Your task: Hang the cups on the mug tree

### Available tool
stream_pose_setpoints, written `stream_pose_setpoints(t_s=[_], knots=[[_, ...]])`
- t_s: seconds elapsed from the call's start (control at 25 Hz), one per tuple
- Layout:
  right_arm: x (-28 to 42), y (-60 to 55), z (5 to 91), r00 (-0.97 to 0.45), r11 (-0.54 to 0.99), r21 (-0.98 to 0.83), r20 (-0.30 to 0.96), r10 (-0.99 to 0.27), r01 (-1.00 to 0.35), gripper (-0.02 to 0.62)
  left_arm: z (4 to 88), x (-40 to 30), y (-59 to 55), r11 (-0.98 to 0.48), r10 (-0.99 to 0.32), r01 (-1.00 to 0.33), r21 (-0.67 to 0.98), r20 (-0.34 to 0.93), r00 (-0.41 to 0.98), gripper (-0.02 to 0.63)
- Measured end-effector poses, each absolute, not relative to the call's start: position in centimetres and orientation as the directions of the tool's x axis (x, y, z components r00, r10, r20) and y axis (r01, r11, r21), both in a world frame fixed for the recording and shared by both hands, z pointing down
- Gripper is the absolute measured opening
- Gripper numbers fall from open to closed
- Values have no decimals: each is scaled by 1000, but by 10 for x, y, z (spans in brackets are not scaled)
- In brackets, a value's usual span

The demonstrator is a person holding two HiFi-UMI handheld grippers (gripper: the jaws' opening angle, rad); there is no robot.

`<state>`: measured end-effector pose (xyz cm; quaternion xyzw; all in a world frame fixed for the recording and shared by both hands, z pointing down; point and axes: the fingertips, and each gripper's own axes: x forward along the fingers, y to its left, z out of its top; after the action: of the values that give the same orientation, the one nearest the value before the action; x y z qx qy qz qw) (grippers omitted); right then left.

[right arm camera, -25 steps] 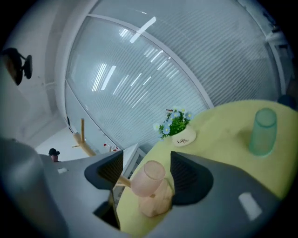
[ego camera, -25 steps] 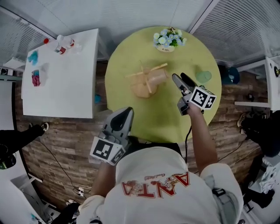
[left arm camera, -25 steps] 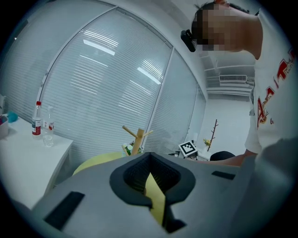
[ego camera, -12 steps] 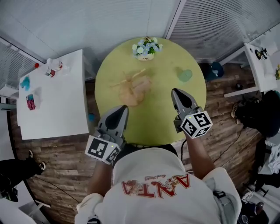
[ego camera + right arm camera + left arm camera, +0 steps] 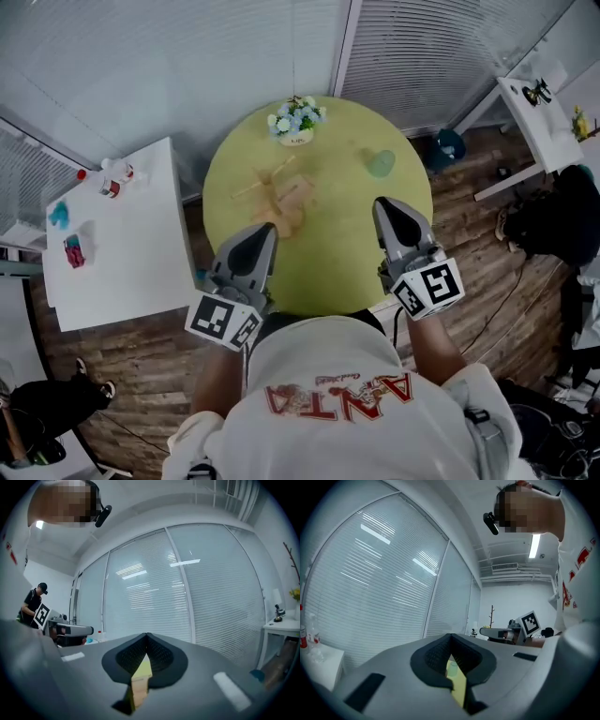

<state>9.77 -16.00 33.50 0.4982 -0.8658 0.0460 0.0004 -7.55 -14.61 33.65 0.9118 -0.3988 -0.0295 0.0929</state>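
Close in by the person's chest, the right gripper [image 5: 390, 206] has drawn back and up from the mug tree, its jaws just closing together on nothing. The left gripper [image 5: 259, 236] is held level beside it, jaws likewise together and empty. Farther out on the round bench [image 5: 356, 258], the mug tree [image 5: 270, 187] seems to carry a pale cup [image 5: 296, 195], so that hang looks done. Beyond it, the green cup [image 5: 381, 163] stands unhung on the bench and is likely next.
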Motion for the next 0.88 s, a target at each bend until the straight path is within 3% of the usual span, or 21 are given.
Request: stream_pose_setpoints(t_s=[0.88], knots=[[109, -142, 349, -507, 497, -117, 94, -857, -860, 3, 331, -59, -124, -681, -720, -709, 183, 10, 694, 7]])
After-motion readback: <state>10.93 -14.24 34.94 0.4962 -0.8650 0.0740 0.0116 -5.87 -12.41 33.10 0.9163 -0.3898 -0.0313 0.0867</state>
